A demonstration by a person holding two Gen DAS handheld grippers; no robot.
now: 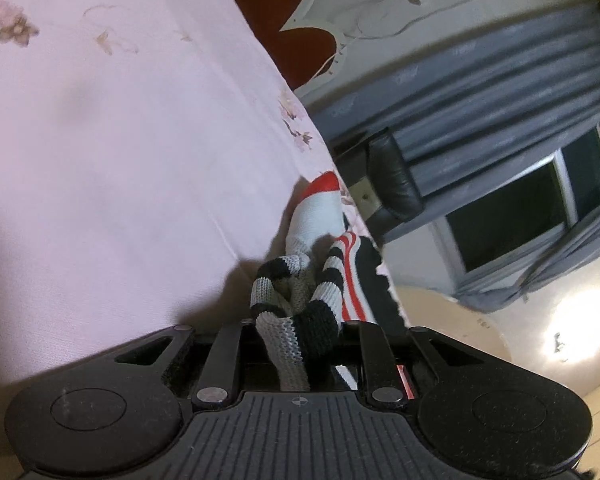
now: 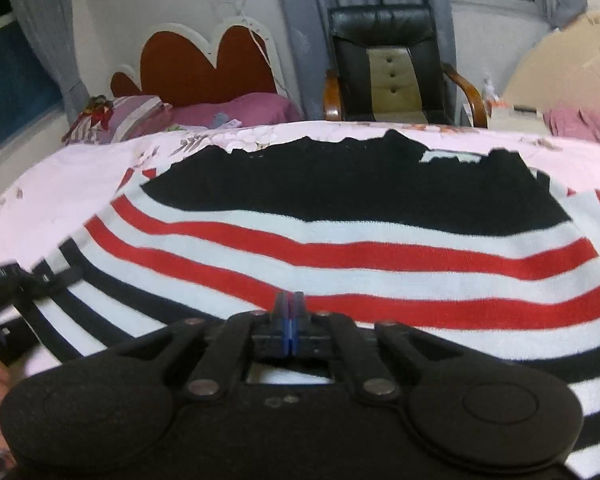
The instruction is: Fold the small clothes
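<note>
A small knit sweater (image 2: 340, 240) with a black top and white, red and black stripes lies spread on the pink bed. My right gripper (image 2: 289, 304) is shut, its tips together just over the striped part, holding nothing that I can see. My left gripper (image 1: 296, 344) is shut on a bunched striped sleeve (image 1: 292, 312) of the sweater, lifted off the sheet; its fingertips are hidden by the knit. The left gripper also shows at the left edge of the right wrist view (image 2: 8, 304), at the sweater's left side.
The pink flowered bed sheet (image 1: 120, 160) fills the left view. A black leather armchair (image 2: 388, 64) stands behind the bed, with a red and white headboard (image 2: 204, 68) and pillows (image 2: 140, 120) at the left. Grey curtains and a window are at the back.
</note>
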